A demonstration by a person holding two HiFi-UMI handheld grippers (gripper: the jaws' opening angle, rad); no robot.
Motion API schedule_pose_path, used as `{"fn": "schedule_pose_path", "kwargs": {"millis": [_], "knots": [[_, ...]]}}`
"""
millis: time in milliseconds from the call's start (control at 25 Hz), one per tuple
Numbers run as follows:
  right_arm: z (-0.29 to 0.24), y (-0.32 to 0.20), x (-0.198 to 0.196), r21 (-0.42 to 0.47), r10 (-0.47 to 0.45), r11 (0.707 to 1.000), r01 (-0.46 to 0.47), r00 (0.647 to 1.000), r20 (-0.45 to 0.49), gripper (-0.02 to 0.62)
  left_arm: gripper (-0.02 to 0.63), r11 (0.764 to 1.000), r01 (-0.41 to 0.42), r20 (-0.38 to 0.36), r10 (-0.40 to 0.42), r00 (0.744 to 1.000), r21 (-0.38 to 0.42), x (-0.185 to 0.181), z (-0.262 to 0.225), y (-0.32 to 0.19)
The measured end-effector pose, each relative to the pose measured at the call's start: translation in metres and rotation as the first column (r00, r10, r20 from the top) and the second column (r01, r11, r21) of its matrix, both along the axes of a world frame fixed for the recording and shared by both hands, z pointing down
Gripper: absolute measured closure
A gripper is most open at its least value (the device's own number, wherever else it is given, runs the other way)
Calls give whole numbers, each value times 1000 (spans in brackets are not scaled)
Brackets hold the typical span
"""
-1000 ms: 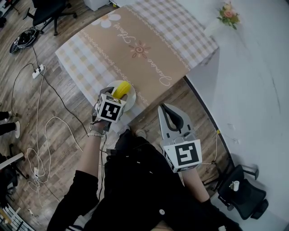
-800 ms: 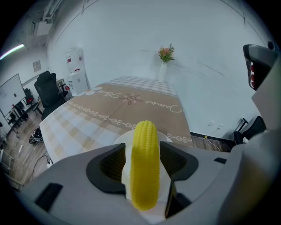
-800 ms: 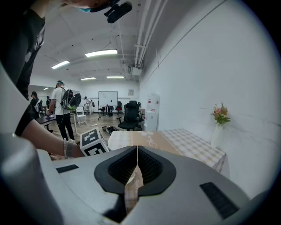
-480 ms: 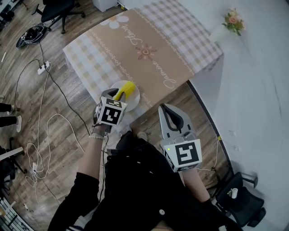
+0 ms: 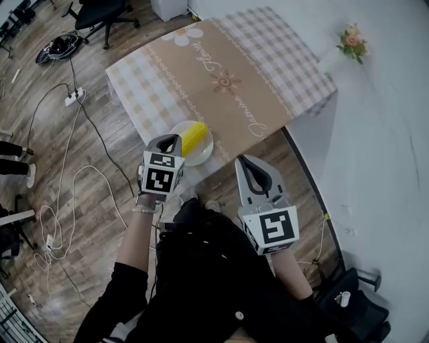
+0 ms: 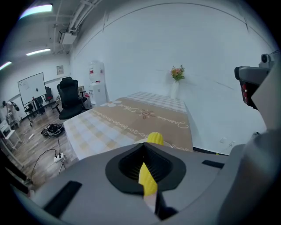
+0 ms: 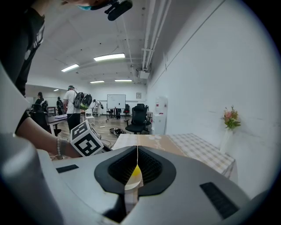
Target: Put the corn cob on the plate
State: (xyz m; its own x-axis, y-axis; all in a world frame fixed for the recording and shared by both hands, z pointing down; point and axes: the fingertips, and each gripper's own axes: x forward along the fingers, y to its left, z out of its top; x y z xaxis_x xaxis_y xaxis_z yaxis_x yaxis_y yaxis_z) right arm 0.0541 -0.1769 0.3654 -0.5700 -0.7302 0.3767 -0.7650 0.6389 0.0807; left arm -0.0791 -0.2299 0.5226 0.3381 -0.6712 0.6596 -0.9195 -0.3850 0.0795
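The yellow corn cob (image 5: 193, 137) lies on the white plate (image 5: 206, 151) near the front edge of the table (image 5: 228, 80). In the left gripper view the corn cob (image 6: 155, 139) shows just past the jaw tips. My left gripper (image 5: 169, 141) hangs just left of and a little above the plate, shut, with nothing between its jaws and apart from the cob. My right gripper (image 5: 244, 159) is held off the table's front right corner, over the floor, shut and empty. The jaws of both the left gripper (image 6: 143, 146) and the right gripper (image 7: 137, 148) meet in a closed line.
A brown-and-check cloth covers the table. A flower vase (image 5: 352, 41) stands at the far right by the white wall. Cables and a power strip (image 5: 72, 99) lie on the wood floor to the left. Office chairs (image 5: 100, 13) stand beyond the table.
My left gripper drew back and up from over the plate and its jaws closed empty; the corn cob stays on the plate. The right gripper has hardly moved.
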Motion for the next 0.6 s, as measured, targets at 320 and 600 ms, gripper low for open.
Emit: {"fn": "schedule_pose_path", "kwargs": {"millis": [320,600], "knots": [[-7,4,-3,25,-30,999,30,999,11,554,592,998,17,-21,-16,1000,57,0,-28,13],[-22,0,-5,74,-62,995,60,998,19,554,592,990,49,-42,-43,998,136,0,-64,22]]}}
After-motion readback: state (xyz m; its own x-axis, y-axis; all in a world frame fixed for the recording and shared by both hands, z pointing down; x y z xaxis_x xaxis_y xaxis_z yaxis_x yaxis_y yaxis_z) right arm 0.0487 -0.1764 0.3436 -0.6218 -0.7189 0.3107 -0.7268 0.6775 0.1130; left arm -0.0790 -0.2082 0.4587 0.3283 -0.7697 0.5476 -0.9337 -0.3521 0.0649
